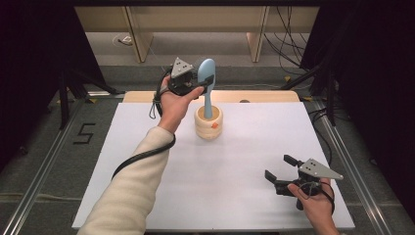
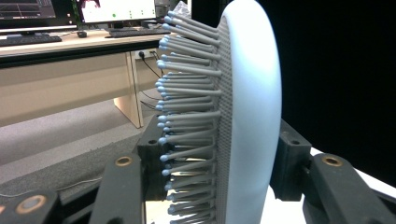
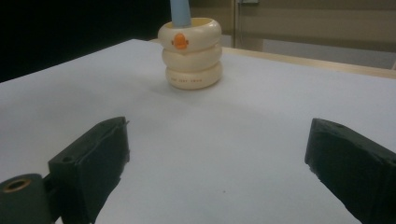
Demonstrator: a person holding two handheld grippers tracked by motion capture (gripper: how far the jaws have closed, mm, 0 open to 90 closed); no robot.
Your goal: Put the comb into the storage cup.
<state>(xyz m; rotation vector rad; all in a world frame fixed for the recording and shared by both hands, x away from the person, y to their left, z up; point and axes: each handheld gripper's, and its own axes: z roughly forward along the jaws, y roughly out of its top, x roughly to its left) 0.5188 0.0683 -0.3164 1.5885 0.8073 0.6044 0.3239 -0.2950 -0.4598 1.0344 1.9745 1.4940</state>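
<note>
Hairbrush [image 1: 206,73] stands handle-down in the cream holder [image 1: 208,123]; our left tool [image 1: 197,84] clamps its head. We keep it vertical; right tool [image 1: 280,169] rests released, well apart.

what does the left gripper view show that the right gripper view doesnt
Left gripper view alone: the hairbrush head with its grey bristles, clamped between the left claw, plus a desk with monitors behind.

Right gripper view alone: the cream ringed holder with an orange duck mark, standing on the white table, and the right claw wide open.

Both: the light blue hairbrush, seen as head in one, handle in the other.
</note>
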